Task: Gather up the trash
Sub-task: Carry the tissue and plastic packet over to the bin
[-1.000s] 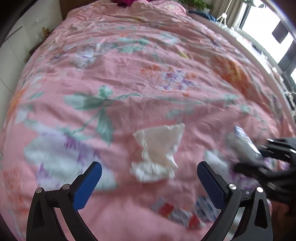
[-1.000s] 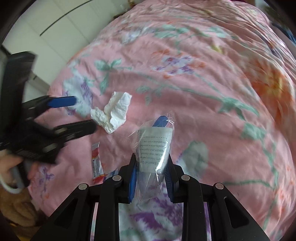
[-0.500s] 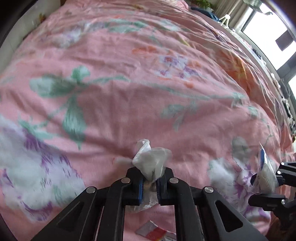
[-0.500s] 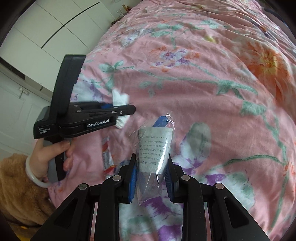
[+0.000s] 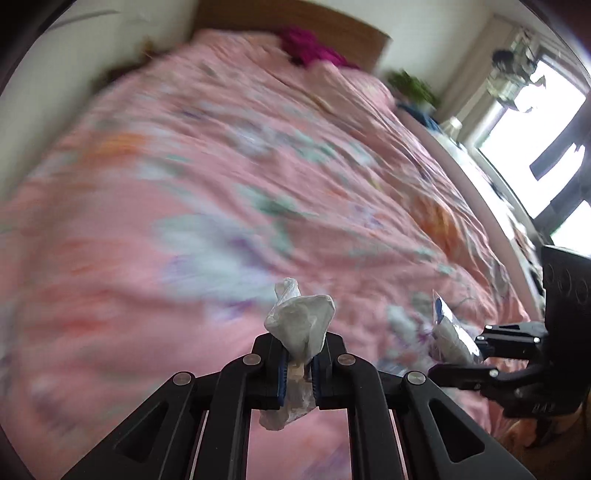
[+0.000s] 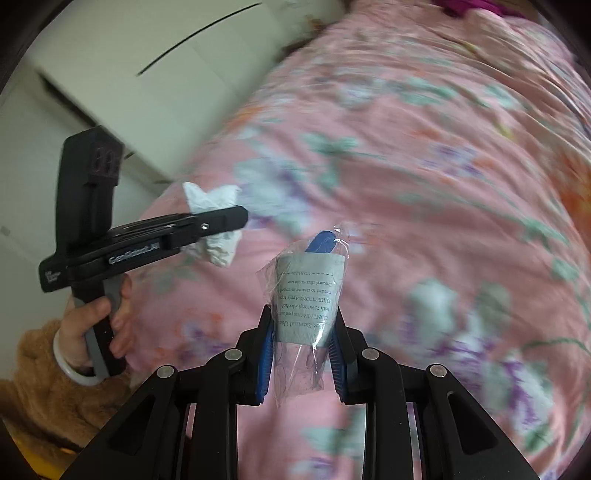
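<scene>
Your left gripper clenches the crumpled tissue above the pink floral bedspread, while your right gripper pinches the clear wipe packet beside it

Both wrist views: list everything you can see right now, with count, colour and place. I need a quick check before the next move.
Crumpled tissue: one, white, clamped in the left gripper.
Clear plastic wrapper: one, transparent with a printed grey label and a blue piece inside, clamped in the right gripper.
Floral quilt: one, pink with green, purple and orange flowers, covering the bed.
Magenta fabric: one heap, at the head of the bed.
Headboard: one, brown wood, behind the heap.
Potted plant: one, green, beside the bed's far corner.
Cabinet doors: white, left of the bed.
Left gripper: black, blue pads, shut.
Right gripper: black, blue pads, shut.
Left hand: white bangle, brown fuzzy sleeve.
</scene>
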The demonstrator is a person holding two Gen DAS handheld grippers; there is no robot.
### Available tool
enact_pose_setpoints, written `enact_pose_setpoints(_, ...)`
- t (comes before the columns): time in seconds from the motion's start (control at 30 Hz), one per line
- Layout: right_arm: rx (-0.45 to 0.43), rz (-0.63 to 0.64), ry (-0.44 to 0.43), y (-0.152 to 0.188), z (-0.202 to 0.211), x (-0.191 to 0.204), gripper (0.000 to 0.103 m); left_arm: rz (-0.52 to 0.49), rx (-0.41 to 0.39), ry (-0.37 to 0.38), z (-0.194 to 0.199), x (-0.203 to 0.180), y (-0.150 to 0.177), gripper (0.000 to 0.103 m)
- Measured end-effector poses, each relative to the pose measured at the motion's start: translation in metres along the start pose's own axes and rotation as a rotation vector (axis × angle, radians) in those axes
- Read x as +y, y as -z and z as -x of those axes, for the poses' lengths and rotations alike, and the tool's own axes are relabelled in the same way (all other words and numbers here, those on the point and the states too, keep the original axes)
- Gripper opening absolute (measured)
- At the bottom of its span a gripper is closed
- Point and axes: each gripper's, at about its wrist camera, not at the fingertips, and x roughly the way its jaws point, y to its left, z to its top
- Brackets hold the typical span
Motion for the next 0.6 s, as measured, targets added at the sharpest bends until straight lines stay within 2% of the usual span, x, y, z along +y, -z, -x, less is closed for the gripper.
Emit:
enact_pose_setpoints(0.13,0.043,0.114,-0.110,-0.007,-0.032,0.069,0.026,0.132,-0.051,-0.115,0.064,0.057,0.048,0.010)
enact_pose_setpoints(0.27,0.130,0.257,-0.212,-0.009,-0.082,0.153,0.026,0.309,-0.075,-0.280,0.127,0.136,0.125,0.010)
enact_pose_setpoints(0.3,0.154,0.293,-0.233,-0.008,-0.094,0.173,0.026,0.341,-0.076,-0.302,0.135,0.148,0.137,0.010)
enact_pose_setpoints(0.43,0.243,0.429,-0.313,0.000,-0.139,0.254,0.026,0.524,-0.055,-0.461,0.178,0.211,0.221,0.010)
enact_pose_setpoints(0.6,0.329,0.568,-0.394,0.017,-0.182,0.344,0.026,0.710,-0.040,-0.570,0.213,0.262,0.303,0.010)
